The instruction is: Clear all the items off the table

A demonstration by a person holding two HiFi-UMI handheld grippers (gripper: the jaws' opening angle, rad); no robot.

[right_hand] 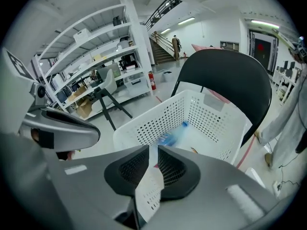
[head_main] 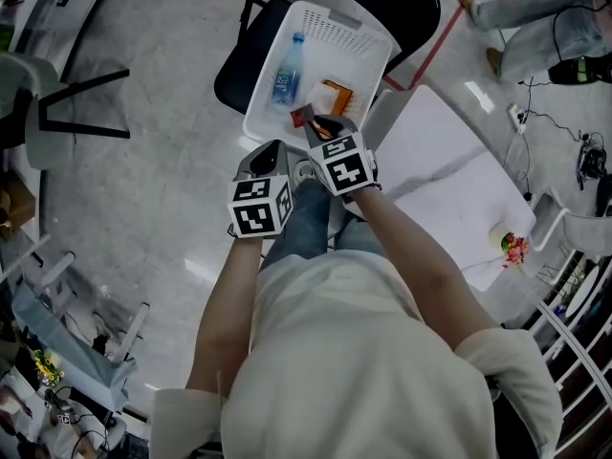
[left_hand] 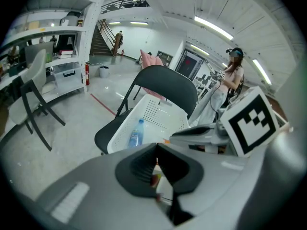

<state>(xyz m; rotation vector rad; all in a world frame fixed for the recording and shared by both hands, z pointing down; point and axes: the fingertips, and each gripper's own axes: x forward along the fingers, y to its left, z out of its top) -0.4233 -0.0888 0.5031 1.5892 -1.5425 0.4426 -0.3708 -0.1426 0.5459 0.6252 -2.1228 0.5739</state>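
1. Tabletop (head_main: 435,156), right of the basket (head_main: 356,25): almost bare. One small pink-and-yellow thing (head_main: 513,248) sits at the edge farthest from the basket, so I judge one pick remains.
2. Basket: already holds a bottle (head_main: 286,73) and an orange packet (head_main: 337,96).
3. Right gripper (right_hand: 154,159): over the basket's near rim, slightly parted, holding nothing.
4. Left gripper (left_hand: 156,153): just short of the basket, fully closed, empty.
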